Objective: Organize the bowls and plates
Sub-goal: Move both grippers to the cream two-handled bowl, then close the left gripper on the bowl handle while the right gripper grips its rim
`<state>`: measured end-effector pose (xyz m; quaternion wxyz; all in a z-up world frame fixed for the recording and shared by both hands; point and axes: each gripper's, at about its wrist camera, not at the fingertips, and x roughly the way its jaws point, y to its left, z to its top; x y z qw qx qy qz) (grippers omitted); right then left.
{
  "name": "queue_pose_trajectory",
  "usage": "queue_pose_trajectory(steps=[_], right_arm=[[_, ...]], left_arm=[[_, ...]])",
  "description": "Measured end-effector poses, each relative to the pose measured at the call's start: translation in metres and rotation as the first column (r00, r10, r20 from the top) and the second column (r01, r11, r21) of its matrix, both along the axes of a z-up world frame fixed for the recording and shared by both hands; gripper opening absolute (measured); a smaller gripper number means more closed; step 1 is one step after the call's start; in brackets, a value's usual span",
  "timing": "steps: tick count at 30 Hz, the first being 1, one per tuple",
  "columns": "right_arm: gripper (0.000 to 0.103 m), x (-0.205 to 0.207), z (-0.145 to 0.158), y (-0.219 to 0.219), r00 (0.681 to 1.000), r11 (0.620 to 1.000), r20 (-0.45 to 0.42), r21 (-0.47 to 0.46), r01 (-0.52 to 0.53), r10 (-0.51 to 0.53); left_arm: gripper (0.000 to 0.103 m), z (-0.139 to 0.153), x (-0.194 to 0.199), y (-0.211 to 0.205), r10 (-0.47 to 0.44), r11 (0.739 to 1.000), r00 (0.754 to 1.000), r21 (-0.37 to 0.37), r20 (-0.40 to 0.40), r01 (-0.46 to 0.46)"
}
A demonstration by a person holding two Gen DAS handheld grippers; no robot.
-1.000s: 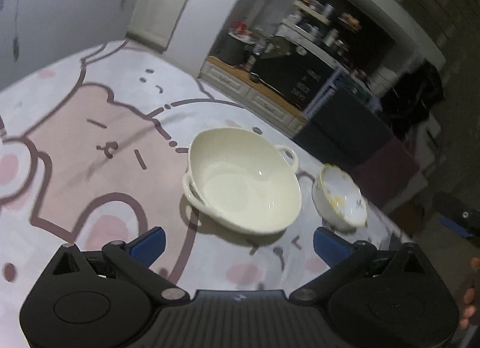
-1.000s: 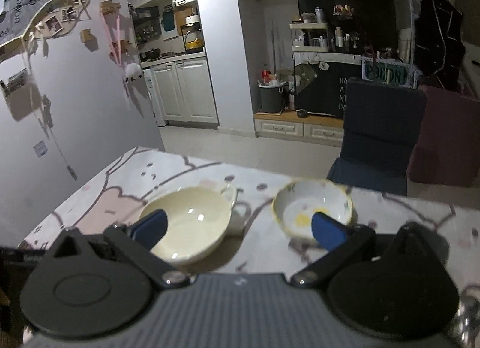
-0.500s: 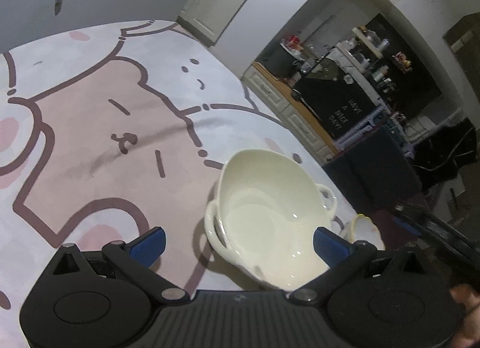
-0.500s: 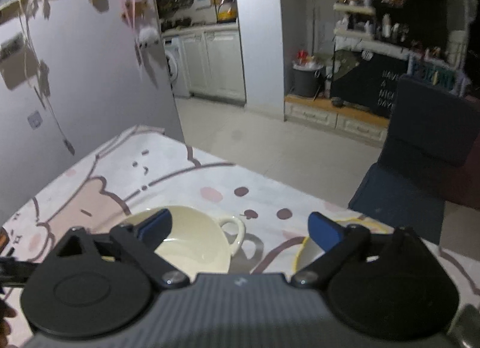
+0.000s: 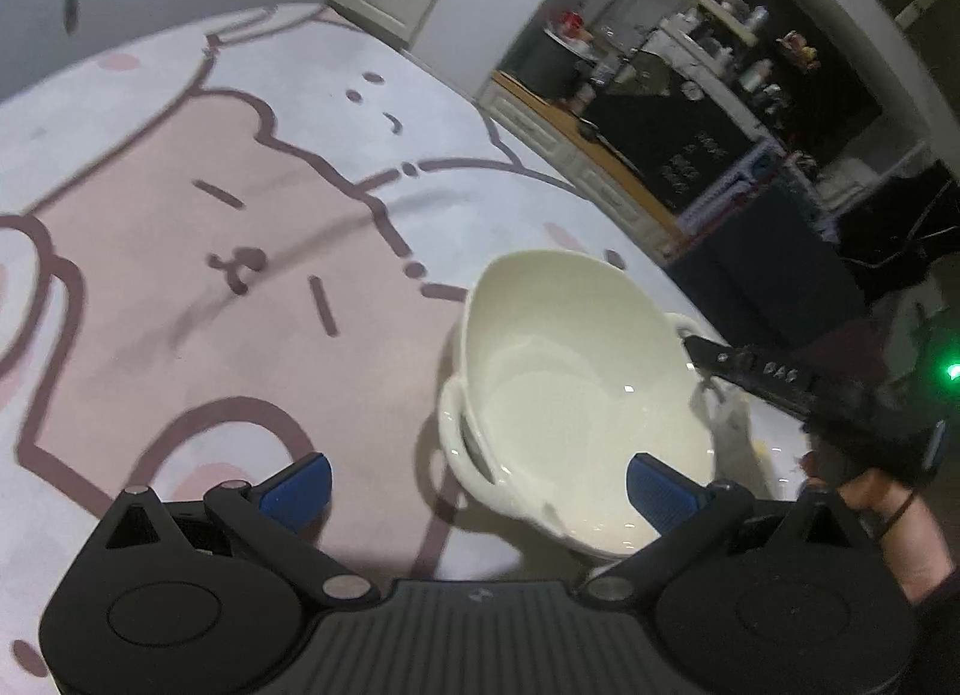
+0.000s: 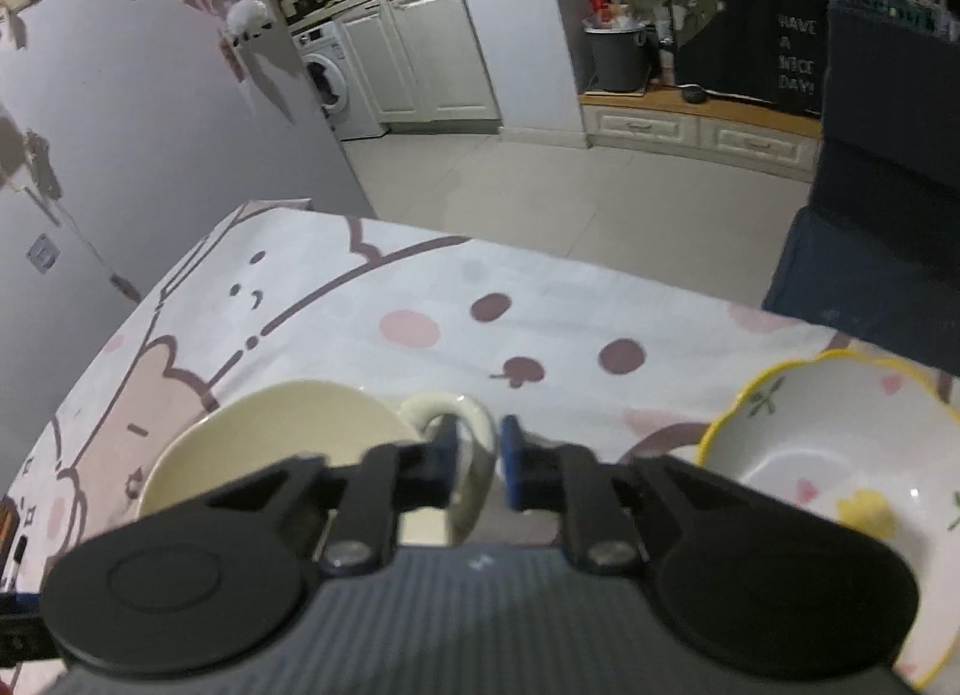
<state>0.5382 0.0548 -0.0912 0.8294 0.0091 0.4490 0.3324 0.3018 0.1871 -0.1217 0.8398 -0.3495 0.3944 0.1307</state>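
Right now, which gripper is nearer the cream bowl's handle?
Right. The right gripper fingers straddle the cream bowl handle; the left gripper hangs open at the bowl's opposite side.

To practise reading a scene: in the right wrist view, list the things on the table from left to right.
Cream two-handled bowl → right gripper, closed on that bowl's handle → floral bowl with yellow rim.

Black linkage arms with silver pivot screws and blue finger pads were seen on the left gripper and right gripper; bare skin and a dark wrist band were seen on the right hand.
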Motion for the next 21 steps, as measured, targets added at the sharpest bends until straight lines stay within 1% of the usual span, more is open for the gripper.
queue_pose_trajectory(steps=[1, 3, 5, 6, 8, 9, 11, 12, 14, 17, 19, 20, 21], right_arm=[[0.013, -0.001, -0.001, 0.001, 1.0, 1.0, 0.013, -0.01, -0.003, 0.003], [0.012, -0.005, -0.002, -0.001, 1.0, 1.0, 0.019, -0.015, 0.004, -0.004], [0.013, -0.012, -0.001, -0.01, 1.0, 1.0, 0.007, -0.003, 0.018, -0.018], [0.013, -0.016, -0.001, -0.018, 1.0, 1.0, -0.001, 0.006, 0.026, -0.026], [0.014, -0.028, -0.003, -0.03, 1.0, 0.999, 0.001, 0.02, 0.03, -0.03], [0.014, -0.035, -0.004, -0.038, 0.999, 0.999, -0.004, 0.036, 0.037, -0.037], [0.015, -0.047, -0.006, -0.053, 0.997, 0.995, -0.038, 0.079, 0.065, -0.062], [0.015, -0.053, -0.006, -0.06, 0.996, 0.993, -0.055, 0.093, 0.075, -0.07], [0.016, -0.066, -0.006, -0.069, 0.995, 0.992, -0.072, 0.099, 0.081, -0.075], [0.018, -0.08, -0.006, -0.08, 0.992, 0.988, -0.1, 0.123, 0.094, -0.082], [0.022, -0.084, -0.007, -0.087, 0.988, 0.982, -0.12, 0.148, 0.114, -0.096], [0.029, -0.086, -0.007, -0.088, 0.988, 0.98, -0.12, 0.158, 0.118, -0.099], [0.043, -0.087, -0.006, -0.089, 0.988, 0.978, -0.121, 0.171, 0.117, -0.097]], left_arm=[[0.102, -0.001, -0.001, 0.002, 0.003, 1.0, 1.0, -0.009, 0.01, -0.003], [0.1, -0.002, 0.0, 0.004, -0.005, 1.0, 1.0, -0.004, 0.023, 0.005], [0.089, -0.002, 0.002, 0.005, -0.015, 1.0, 0.999, -0.005, 0.034, 0.015], [0.086, -0.003, 0.003, 0.006, -0.018, 1.0, 0.999, -0.014, 0.031, 0.019], [0.075, -0.006, 0.005, 0.007, -0.023, 1.0, 1.0, -0.017, 0.01, 0.023], [0.072, -0.008, 0.005, 0.007, -0.028, 1.0, 1.0, -0.012, 0.003, 0.028], [0.061, -0.011, 0.007, 0.008, -0.04, 0.999, 0.999, 0.003, -0.005, 0.04], [0.06, -0.013, 0.008, 0.01, -0.04, 0.999, 0.999, 0.01, -0.006, 0.04], [0.053, -0.015, 0.01, 0.014, -0.035, 0.999, 0.999, 0.007, 0.002, 0.035], [0.051, -0.015, 0.01, 0.02, -0.026, 1.0, 0.999, 0.018, 0.024, 0.025], [0.047, -0.015, 0.013, 0.024, -0.033, 0.999, 0.999, 0.039, 0.037, 0.032], [0.042, -0.015, 0.015, 0.026, -0.036, 0.998, 0.999, 0.043, 0.04, 0.034], [0.038, -0.015, 0.017, 0.029, -0.04, 0.998, 0.998, 0.041, 0.043, 0.039]])
